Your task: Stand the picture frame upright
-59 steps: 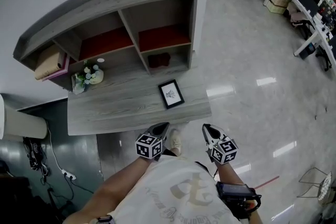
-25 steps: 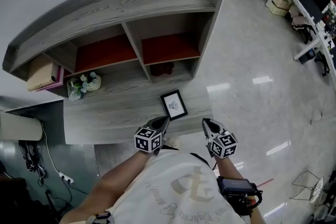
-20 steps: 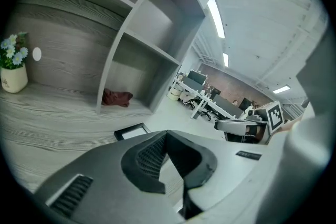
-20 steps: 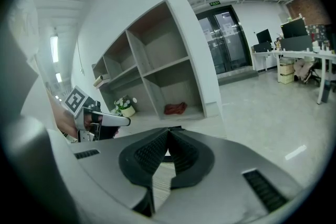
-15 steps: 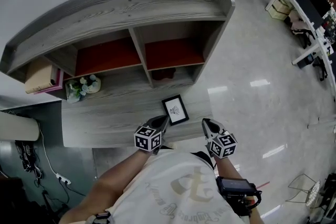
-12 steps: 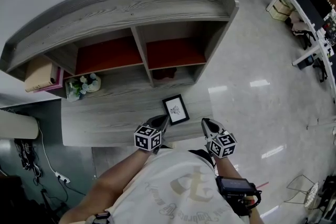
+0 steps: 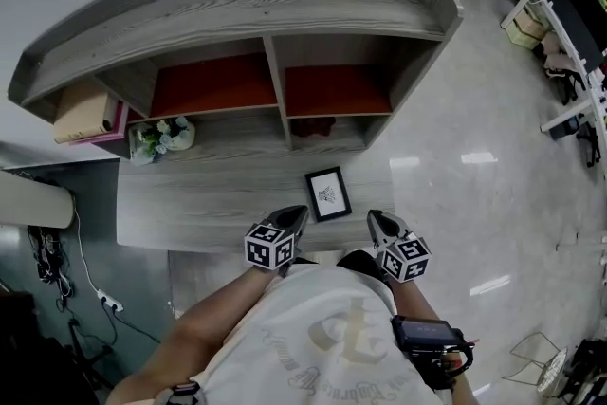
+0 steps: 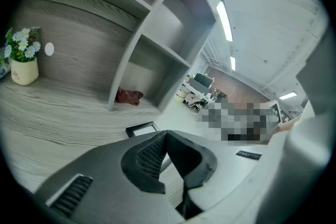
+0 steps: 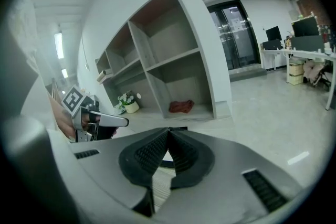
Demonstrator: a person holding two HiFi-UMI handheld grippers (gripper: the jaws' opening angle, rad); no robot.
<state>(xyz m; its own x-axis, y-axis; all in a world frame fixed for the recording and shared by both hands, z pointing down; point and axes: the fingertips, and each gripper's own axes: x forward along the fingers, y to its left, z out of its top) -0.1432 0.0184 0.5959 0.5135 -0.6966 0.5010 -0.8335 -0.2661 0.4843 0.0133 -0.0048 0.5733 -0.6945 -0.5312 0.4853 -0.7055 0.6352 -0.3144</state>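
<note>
Picture frame [image 7: 328, 194] lies flat on the desk [image 7: 209, 204], just ahead of and between both tips, long axis pointing away. Left gripper [image 7: 300, 211] looks marginally nearer than right gripper [image 7: 373, 215]. Both closed, empty.

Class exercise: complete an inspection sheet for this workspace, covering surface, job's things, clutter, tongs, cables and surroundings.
Surface: grey wooden desk, under a shelf unit.
Job's things: picture frame lying flat near the desk's front edge.
Clutter: flower pot at left; red cloth in a lower compartment.
Tongs: left tongs and right tongs both shut, empty, apart from the frame.
Cables: white cable left of the desk.
Surroundings: glossy floor, office desks at far right.
</note>
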